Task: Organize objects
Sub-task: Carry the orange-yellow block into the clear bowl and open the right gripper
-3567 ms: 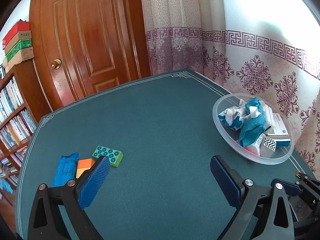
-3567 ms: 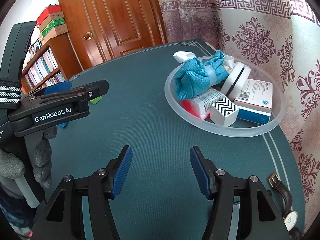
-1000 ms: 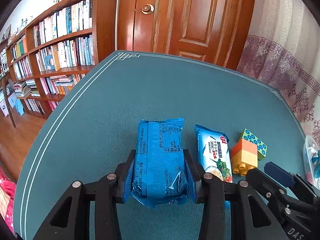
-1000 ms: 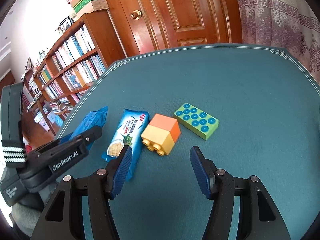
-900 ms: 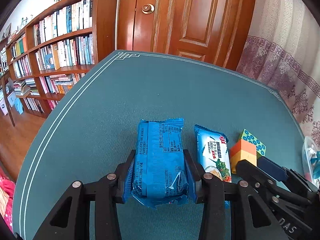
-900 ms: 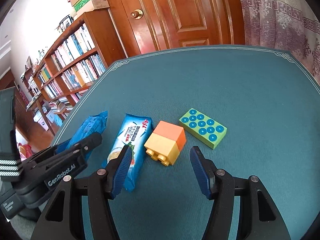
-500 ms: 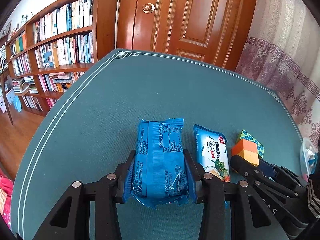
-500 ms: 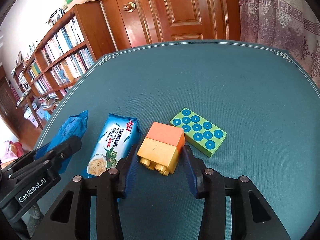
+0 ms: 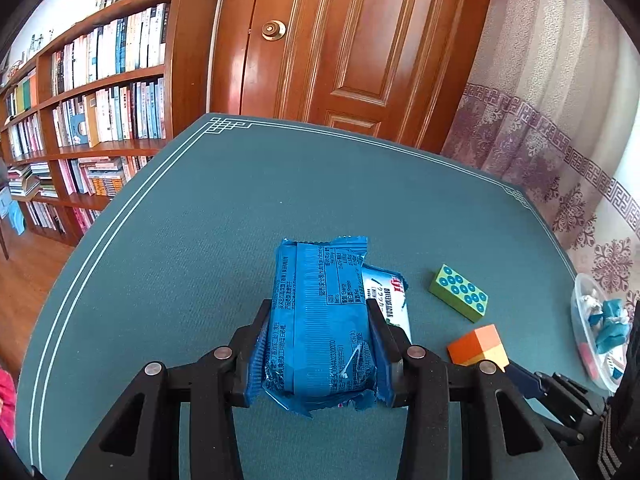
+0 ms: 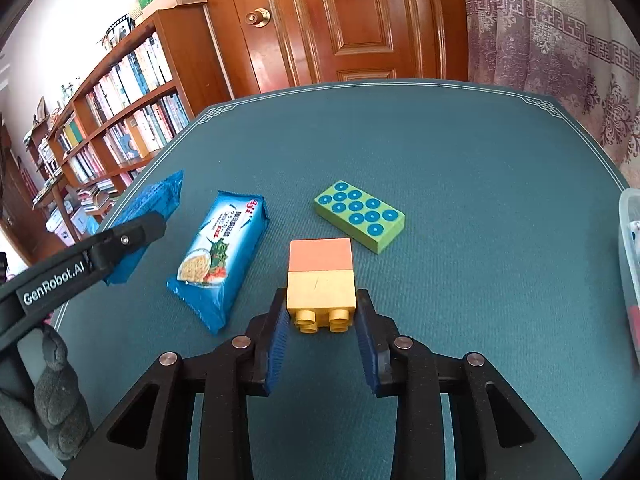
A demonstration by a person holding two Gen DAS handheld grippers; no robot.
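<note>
Tools first. Left tool (image 9: 318, 344) is clamped on a dark blue crinkled foil snack packet (image 9: 320, 320), one blue pad on each long side; the packet's long axis runs along the fingers, pointing away from the camera toward the wooden door (image 9: 360, 40). Its back panel faces up, with small white print too fine to read. "GenRobot.AI" is printed in white on this tool's black arm, as seen from the right wrist view.

Right tool (image 10: 322, 322) has its pads pressed against the two sides of the yellow half of a two-piece plastic brick, yellow below and orange above (image 10: 321, 274). The brick lies with its long axis along the fingers, studs toward the camera, orange end pointing away. It sits just off the table (image 10: 440, 140), or on it; I cannot tell which.

Outward from there: a light blue cracker packet with a cracker picture (image 10: 222, 258) lies flat on the green felt table, left of the brick and near it, long axis slanting away to the right. Red brand lettering at its far end is not clearly legible. A green rectangular block with blue circles (image 10: 360, 216) lies flat beyond the brick, apart from it. A clear plastic bowl (image 9: 580, 320) sits at the table's right edge.
</note>
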